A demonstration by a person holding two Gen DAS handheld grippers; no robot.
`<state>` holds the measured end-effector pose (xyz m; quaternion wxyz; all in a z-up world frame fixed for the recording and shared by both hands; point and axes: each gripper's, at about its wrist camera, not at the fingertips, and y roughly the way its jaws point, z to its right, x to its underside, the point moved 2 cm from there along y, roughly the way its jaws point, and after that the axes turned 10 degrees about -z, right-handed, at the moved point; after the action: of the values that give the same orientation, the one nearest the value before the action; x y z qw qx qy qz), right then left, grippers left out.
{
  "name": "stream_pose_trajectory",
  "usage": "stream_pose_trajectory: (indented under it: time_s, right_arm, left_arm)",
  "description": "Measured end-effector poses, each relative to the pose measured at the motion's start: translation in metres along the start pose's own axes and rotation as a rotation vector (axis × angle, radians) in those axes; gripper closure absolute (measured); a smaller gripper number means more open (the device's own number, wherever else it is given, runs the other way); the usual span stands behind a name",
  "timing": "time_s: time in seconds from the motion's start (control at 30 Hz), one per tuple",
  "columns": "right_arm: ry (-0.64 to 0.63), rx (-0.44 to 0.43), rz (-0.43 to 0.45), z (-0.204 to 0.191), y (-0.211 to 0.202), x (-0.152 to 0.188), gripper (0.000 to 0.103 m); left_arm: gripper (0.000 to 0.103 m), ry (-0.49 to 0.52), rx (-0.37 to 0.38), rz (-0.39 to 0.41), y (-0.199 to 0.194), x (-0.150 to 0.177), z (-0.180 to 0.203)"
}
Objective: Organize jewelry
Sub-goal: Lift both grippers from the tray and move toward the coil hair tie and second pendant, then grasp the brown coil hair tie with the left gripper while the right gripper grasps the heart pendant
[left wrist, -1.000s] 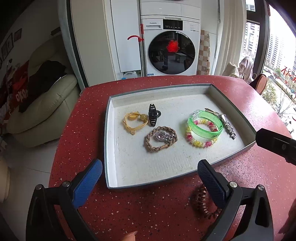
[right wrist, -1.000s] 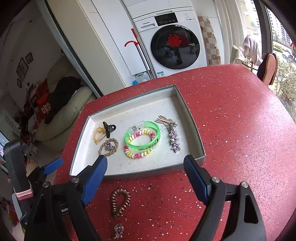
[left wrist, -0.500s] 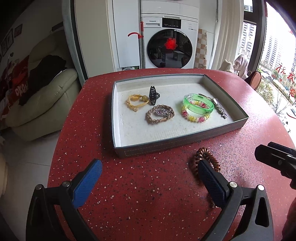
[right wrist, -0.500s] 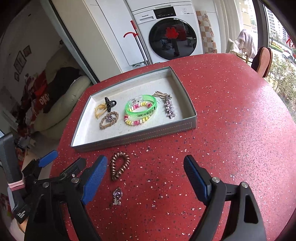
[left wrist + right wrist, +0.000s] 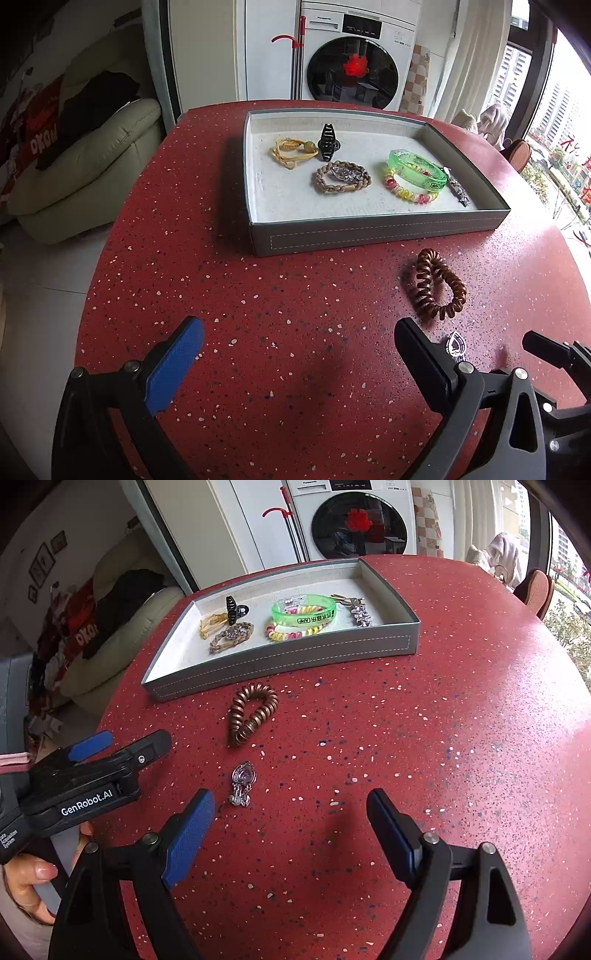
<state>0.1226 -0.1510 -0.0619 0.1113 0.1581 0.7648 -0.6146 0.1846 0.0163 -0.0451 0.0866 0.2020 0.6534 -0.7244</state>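
Note:
A grey tray (image 5: 376,230) (image 5: 280,661) on the red table holds a yellow cord band (image 5: 291,150), a black claw clip (image 5: 328,142), a braided bracelet (image 5: 341,177), a green bangle (image 5: 415,168), a bead bracelet (image 5: 406,192) and a silver clip (image 5: 458,190). A brown spiral hair tie (image 5: 436,284) (image 5: 253,712) and a silver pendant (image 5: 456,345) (image 5: 243,782) lie on the table in front of the tray. My left gripper (image 5: 295,350) is open and empty, left of both. My right gripper (image 5: 291,823) is open and empty, just right of the pendant.
The red speckled table (image 5: 258,314) is round, its edge close on the left. A cream sofa (image 5: 85,166) stands on the floor at left. A washing machine (image 5: 354,66) stands behind the table. A chair (image 5: 535,590) is at far right.
Both grippers have pulled back and down from over the tray towards the table's near side. The spiral hair tie and the pendant now lie ahead of the fingers. Both stay open.

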Motion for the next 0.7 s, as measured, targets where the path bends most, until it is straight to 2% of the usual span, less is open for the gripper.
stream_pose_trajectory:
  time_s: [0.17,0.23,0.3,0.53,0.7]
  right_arm:
    - [-0.05,0.028,0.006,-0.017,0.007,0.003,0.017]
    - [-0.05,0.028,0.013,-0.019,0.01,0.003,0.02]
    - [-0.048,0.024,0.017,-0.021,0.014,0.003,0.03]
    - [-0.074,0.037,0.061,-0.028,0.018,0.004,0.047]
    - [-0.099,0.082,0.096,-0.031,0.02,0.006,0.071]
  left_arm:
    - [0.0,-0.007,0.059,-0.023,0.005,-0.005,0.0]
    - [0.0,0.0,0.08,-0.029,0.006,-0.007,0.002]
    - [0.0,0.007,0.098,-0.034,0.007,-0.01,0.004]
    - [0.0,0.011,0.169,-0.056,0.013,-0.02,0.014]
    - [0.0,0.024,0.194,-0.068,0.017,-0.027,0.023]
